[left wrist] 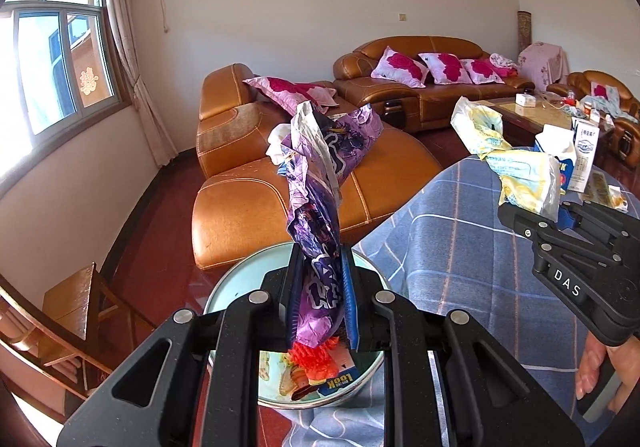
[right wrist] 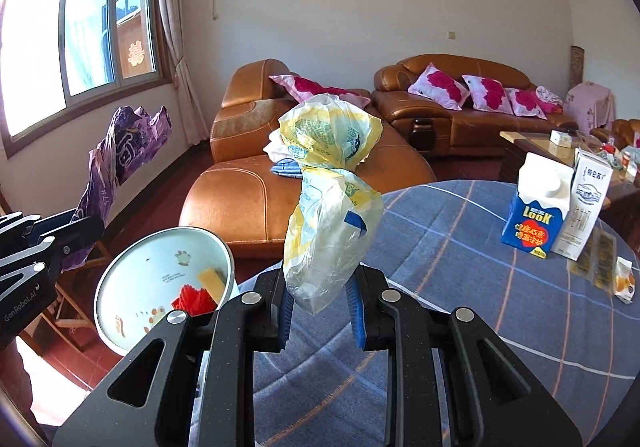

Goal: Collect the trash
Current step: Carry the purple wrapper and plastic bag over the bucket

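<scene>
Both claws carry trash by the bin [right wrist: 132, 287].
Left gripper [left wrist: 320, 299] clamps a purple wrapper [left wrist: 320, 183] above it; right gripper [right wrist: 322, 299] clamps a yellow bag [right wrist: 328, 183] beside it.

Sunlit window [right wrist: 80, 43] with curtain [right wrist: 176, 47], cream walls, tan leather sofas [right wrist: 460, 107], dark red floor [left wrist: 160, 247]

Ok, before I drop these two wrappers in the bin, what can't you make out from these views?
- Bin contents: left wrist view, mostly hidden by the left claw and the purple wrapper.
- Bin's outside and base: right wrist view, hidden behind the rim.
- Small wrappers beside the cartons: too small to identify.
- Yellow bag: contents unclear.
</scene>
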`<action>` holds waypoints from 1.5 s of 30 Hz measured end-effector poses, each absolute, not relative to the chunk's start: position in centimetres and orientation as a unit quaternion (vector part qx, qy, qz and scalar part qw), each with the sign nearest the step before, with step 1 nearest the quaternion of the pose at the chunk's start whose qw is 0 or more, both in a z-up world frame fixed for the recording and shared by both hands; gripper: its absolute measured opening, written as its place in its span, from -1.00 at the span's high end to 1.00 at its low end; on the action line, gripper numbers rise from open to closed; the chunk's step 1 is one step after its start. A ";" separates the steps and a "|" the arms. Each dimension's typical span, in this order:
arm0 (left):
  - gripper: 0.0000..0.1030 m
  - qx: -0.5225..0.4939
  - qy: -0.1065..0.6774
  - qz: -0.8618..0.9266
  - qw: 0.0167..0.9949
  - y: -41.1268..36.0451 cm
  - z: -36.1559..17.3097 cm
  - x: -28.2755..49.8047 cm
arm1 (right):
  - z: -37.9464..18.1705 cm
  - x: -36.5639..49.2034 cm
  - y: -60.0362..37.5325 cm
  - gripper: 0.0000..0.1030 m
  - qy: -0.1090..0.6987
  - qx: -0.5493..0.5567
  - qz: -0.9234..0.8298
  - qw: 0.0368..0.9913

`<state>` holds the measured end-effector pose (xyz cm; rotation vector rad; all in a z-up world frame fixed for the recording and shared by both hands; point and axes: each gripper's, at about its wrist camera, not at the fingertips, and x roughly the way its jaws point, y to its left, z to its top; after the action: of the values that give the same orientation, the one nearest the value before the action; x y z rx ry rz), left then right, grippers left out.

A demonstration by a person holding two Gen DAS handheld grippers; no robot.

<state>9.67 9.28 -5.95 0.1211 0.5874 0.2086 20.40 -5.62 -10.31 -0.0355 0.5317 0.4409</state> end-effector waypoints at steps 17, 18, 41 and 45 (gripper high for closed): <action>0.65 0.050 0.296 0.149 0.942 11.8 -6.4 9.4 | -10.9 21.1 -1.1 0.53 0.244 -0.057 0.265 0.931; 0.65 0.049 0.297 0.152 0.941 12.0 -6.5 9.4 | -10.9 21.1 -1.0 0.53 0.244 -0.059 0.267 0.931; 0.65 0.047 0.303 0.212 0.928 13.9 -6.9 9.4 | -11.7 20.6 2.7 0.53 0.229 -0.104 0.298 0.921; 0.65 0.046 0.305 0.219 0.926 14.0 -7.1 9.4 | -11.9 20.7 3.0 0.53 0.228 -0.109 0.302 0.919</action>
<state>9.41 13.98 -7.09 0.0945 0.6245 0.4483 20.65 3.02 -11.90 -0.2240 0.4688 0.6198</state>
